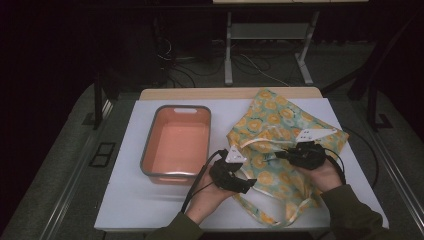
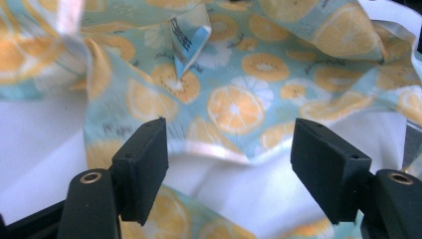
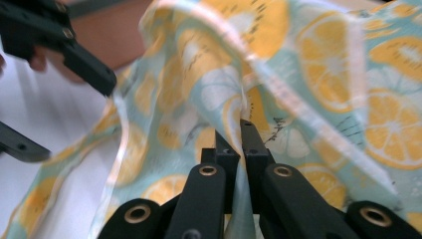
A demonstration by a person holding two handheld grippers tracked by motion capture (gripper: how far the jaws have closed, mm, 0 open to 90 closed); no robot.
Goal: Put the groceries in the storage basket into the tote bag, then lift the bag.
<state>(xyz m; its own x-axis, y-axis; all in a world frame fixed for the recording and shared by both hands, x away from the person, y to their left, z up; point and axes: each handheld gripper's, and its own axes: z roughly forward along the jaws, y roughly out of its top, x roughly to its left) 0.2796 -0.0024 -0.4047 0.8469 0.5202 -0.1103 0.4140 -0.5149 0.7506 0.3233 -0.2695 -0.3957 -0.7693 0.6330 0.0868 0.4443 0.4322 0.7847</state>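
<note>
A cloth bag (image 1: 280,125) printed with orange slices on pale blue lies crumpled on the right half of the white table top (image 1: 125,200). My right gripper (image 1: 279,155) points left over the bag's middle. In the right gripper view its jaws (image 3: 234,127) are shut on a raised fold of the bag (image 3: 318,59). My left gripper (image 1: 248,184) sits at the bag's left edge, pointing right. Its jaws (image 2: 229,134) stand open, with the bag's hem (image 2: 234,104) and white lining lying between and beyond them, untouched by the pads. The left gripper (image 3: 74,119) also shows open in the right gripper view.
An orange tub with a grey rim (image 1: 145,150) stands left of the bag, close to my left hand. A strap loop (image 1: 280,215) of the bag trails toward the table's near edge. Beyond the table stand a frame's legs (image 1: 228,50) and floor cables.
</note>
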